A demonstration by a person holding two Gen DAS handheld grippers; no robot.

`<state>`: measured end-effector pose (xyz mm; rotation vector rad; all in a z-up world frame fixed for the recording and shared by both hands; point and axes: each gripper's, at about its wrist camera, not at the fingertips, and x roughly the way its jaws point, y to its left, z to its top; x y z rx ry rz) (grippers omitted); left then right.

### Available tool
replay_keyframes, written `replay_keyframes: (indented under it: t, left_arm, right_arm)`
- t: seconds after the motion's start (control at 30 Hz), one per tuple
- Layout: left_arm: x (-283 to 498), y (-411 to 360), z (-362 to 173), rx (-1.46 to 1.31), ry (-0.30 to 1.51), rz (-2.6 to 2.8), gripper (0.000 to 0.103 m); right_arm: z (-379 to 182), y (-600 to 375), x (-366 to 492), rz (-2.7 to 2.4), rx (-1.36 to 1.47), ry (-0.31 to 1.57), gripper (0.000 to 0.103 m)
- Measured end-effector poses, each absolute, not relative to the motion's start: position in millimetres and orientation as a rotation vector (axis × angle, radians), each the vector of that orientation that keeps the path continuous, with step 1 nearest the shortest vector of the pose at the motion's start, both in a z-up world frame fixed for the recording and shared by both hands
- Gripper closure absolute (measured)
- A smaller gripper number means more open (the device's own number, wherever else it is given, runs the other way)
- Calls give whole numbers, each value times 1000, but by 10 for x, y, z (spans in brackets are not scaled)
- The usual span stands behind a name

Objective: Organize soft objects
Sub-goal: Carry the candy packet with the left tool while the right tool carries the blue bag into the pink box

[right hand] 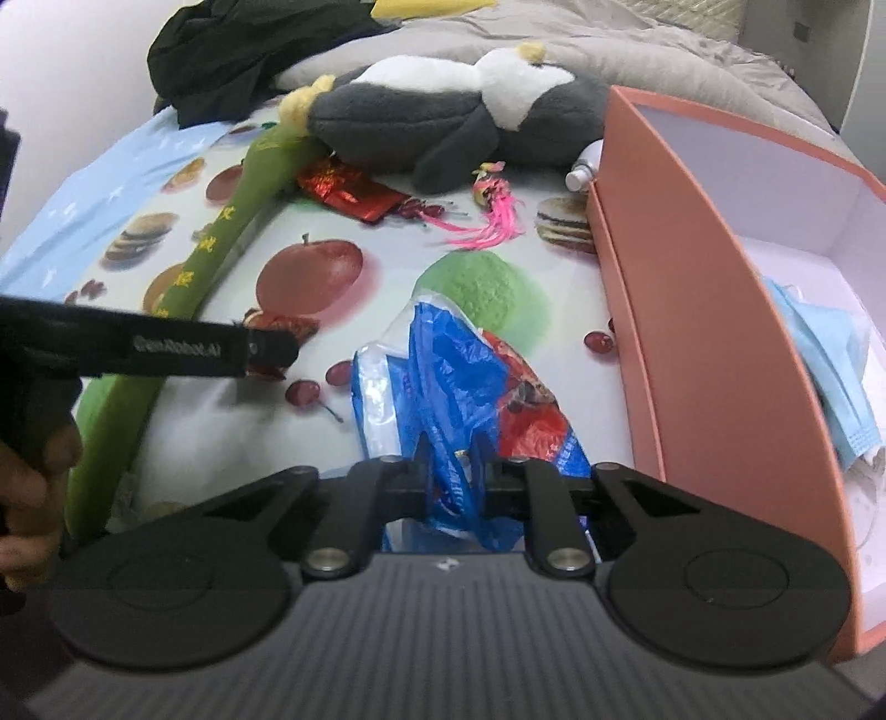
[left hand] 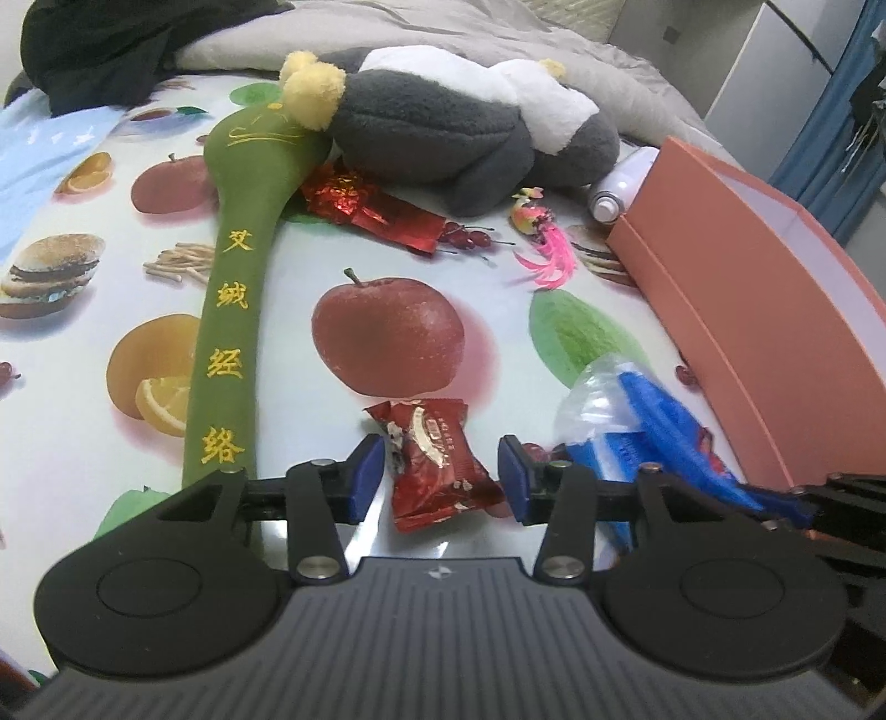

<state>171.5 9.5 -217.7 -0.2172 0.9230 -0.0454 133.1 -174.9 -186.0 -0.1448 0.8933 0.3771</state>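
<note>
My left gripper (left hand: 441, 471) is open, its blue pads either side of a red snack packet (left hand: 437, 462) lying on the fruit-print cloth (left hand: 310, 260). My right gripper (right hand: 455, 476) is shut on a blue and clear plastic bag (right hand: 443, 365); the bag also shows in the left wrist view (left hand: 626, 421). A long green plush stick (left hand: 230, 321) with yellow characters lies at left. A grey and white plush penguin (left hand: 459, 127) lies at the back. A pink open box (right hand: 714, 310) stands at right, with a blue face mask (right hand: 830, 360) inside.
A second red foil packet (left hand: 368, 207) and a pink tasselled charm (left hand: 545, 243) lie in front of the penguin. A white bottle (left hand: 623, 185) lies behind the box. Black clothing (left hand: 111, 50) and a grey quilt (left hand: 443, 22) lie at the back.
</note>
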Motion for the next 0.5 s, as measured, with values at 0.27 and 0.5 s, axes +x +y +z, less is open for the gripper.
replay_keyframes:
  t: [0.27, 0.5]
  left_arm:
    - [1724, 64, -2193, -215, 920, -37, 63]
    - [1641, 117, -1949, -272, 895, -54, 63]
  right_arm:
    - [-1760, -1788, 1328, 363, -107, 884, 89]
    - [-1548, -1849, 1286, 341, -59, 857, 89]
